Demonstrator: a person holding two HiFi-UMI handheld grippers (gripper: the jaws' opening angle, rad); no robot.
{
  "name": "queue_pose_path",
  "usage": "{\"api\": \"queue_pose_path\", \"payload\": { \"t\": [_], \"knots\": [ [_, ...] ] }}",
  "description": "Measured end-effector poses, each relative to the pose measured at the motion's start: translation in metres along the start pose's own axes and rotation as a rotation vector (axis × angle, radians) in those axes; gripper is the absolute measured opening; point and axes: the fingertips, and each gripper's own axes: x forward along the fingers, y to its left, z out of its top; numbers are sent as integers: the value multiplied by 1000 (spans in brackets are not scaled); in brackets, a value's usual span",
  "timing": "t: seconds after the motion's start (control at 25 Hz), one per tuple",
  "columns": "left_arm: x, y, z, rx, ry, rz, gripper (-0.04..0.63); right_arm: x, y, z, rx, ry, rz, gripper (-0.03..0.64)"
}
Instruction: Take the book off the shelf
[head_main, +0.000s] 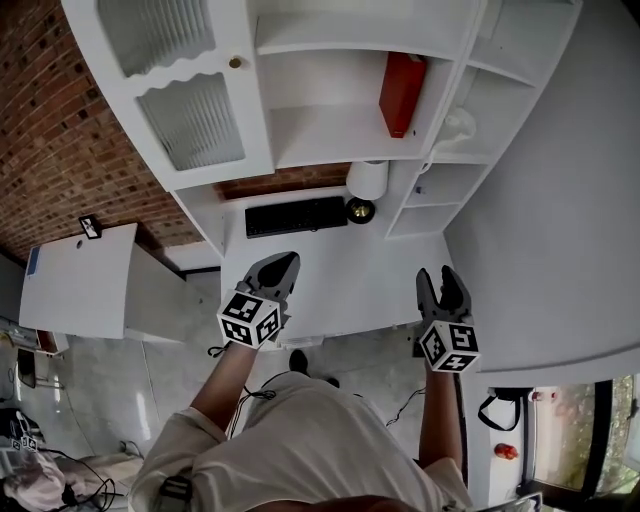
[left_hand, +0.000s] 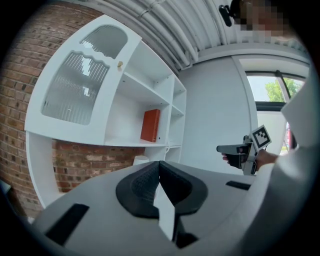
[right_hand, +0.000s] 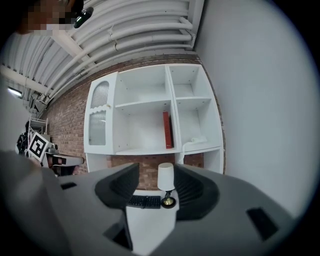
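I'm at the reach-in step, and both tongs are well short of the white wooden shelf unit (head_main: 330, 130) on the brick wall, so I'd judge the job as barely begun. The slim red book (head_main: 402, 92) stands upright in the shelf unit's middle compartment, just beside its right-hand divider, with bare shelf on its other side. To do this well I'd bring the right tongs (head_main: 443, 275) up and in level. They should pass above the small white-shaded lamp (head_main: 366, 185) and the flat black keyboard (head_main: 296, 216), which sit on the white surface (head_main: 370, 280) under the shelf unit. Then I'd take the book by its front edge, one jaw on each cover, and draw it straight out. The right tongs are spread wide and carry nothing; only the distant lamp shows through the gap. The left tongs (head_main: 283, 262) are pressed together, empty and touching nothing, and I'd keep them clear, ready to steady the book.
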Motion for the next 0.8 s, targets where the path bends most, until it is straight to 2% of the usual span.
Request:
{"api": "queue_pose_path", "payload": {
  "t": [0.24,0.8],
  "knots": [
    [21,22,6,8,3,-39,-6,26,1,10,6,-16,-38,202],
    [62,75,23,6,6,-129,-6,102,12,43,-74,-15,-86,201]
  ]
}}
